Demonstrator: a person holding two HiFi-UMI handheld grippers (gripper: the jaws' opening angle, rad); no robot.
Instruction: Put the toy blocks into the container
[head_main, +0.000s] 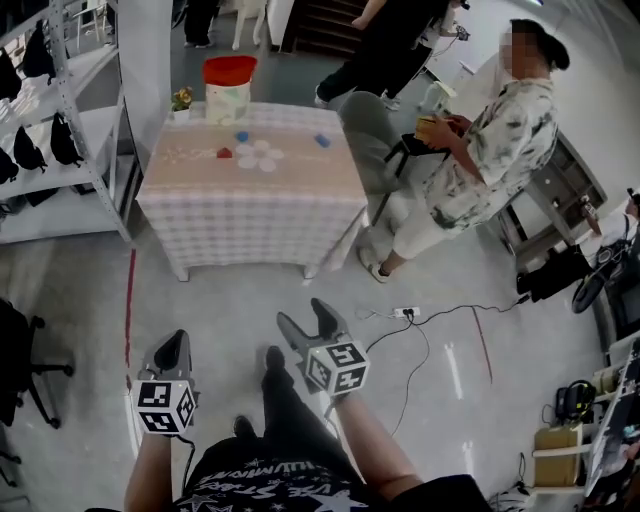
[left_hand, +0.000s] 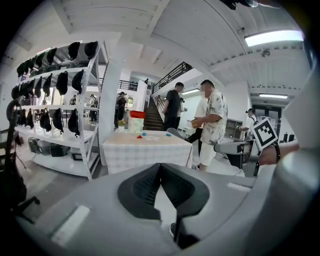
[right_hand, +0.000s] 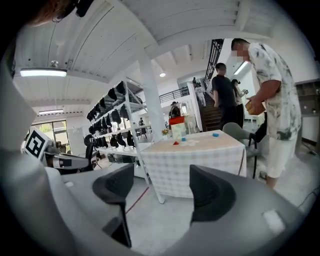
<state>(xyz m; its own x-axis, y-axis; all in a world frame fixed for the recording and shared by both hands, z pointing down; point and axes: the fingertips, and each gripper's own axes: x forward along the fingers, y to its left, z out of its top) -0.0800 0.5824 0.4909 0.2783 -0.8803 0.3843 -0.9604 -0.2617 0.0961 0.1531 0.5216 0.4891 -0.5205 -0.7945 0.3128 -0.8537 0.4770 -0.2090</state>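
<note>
Far ahead stands a table with a checked cloth (head_main: 250, 215). On it lie two blue blocks (head_main: 242, 136) (head_main: 322, 141) and a red block (head_main: 225, 153) beside a white flower-shaped piece (head_main: 260, 154). The container (head_main: 229, 85), pale with a red top, stands at the table's far edge. Both grippers hover low over the floor, well short of the table. My left gripper (head_main: 178, 338) (left_hand: 160, 166) is shut with its pads meeting and nothing between them. My right gripper (head_main: 298, 312) (right_hand: 162, 186) is open and empty. The right gripper view shows the table (right_hand: 200, 160), the container (right_hand: 177, 127) and the red block (right_hand: 175, 143).
A person in a patterned shirt (head_main: 480, 150) stands right of the table beside a grey chair (head_main: 370, 130). Shelving with dark bags (head_main: 60, 150) lines the left side. A power strip and cable (head_main: 405, 313) lie on the floor ahead right. An office chair (head_main: 20, 360) sits at the left.
</note>
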